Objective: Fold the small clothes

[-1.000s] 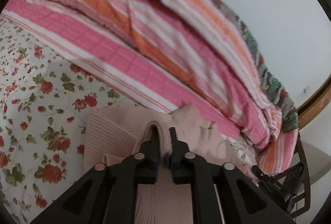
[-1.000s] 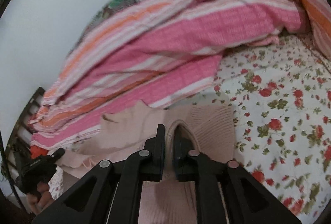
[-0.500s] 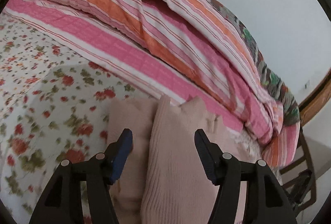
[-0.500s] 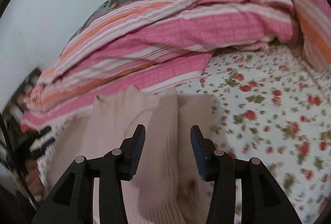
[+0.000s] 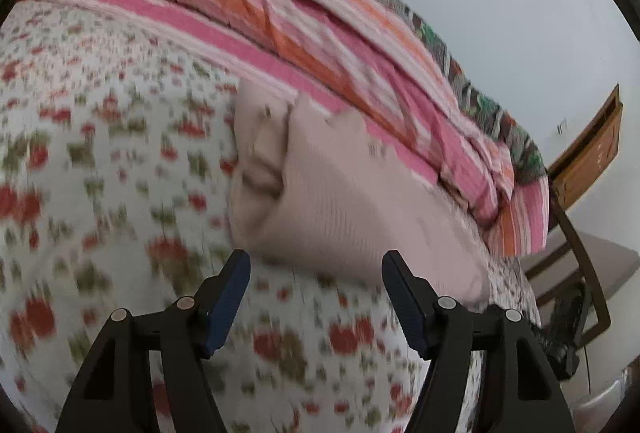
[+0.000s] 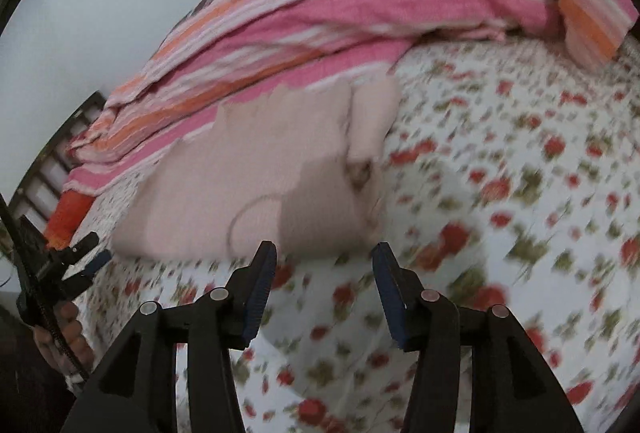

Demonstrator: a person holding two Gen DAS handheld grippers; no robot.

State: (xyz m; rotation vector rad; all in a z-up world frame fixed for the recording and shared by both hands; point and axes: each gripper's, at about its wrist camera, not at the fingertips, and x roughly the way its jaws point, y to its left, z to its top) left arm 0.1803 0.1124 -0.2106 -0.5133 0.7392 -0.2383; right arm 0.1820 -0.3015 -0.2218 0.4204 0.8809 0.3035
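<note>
A pale pink knit garment [image 5: 320, 193] lies folded on the floral bedsheet [image 5: 100, 153], against the striped blanket. It also shows in the right wrist view [image 6: 260, 169]. My left gripper [image 5: 316, 265] is open and empty, just short of the garment's near edge. My right gripper [image 6: 324, 257] is open and empty, also just short of the near edge. The left gripper [image 6: 86, 259] appears at the left edge of the right wrist view, held in a hand. Both views are motion-blurred.
A pink, orange and white striped blanket [image 5: 320, 33] is bunched along the wall behind the garment and shows in the right wrist view [image 6: 320, 17]. A wooden chair [image 5: 580, 265] stands at the bed's right end. A dark slatted frame [image 6: 52, 161] is at far left.
Both grippers were shut on the garment's folded edge, then opened and let it go. They have since drawn back, so the garment lies farther ahead on the sheet.
</note>
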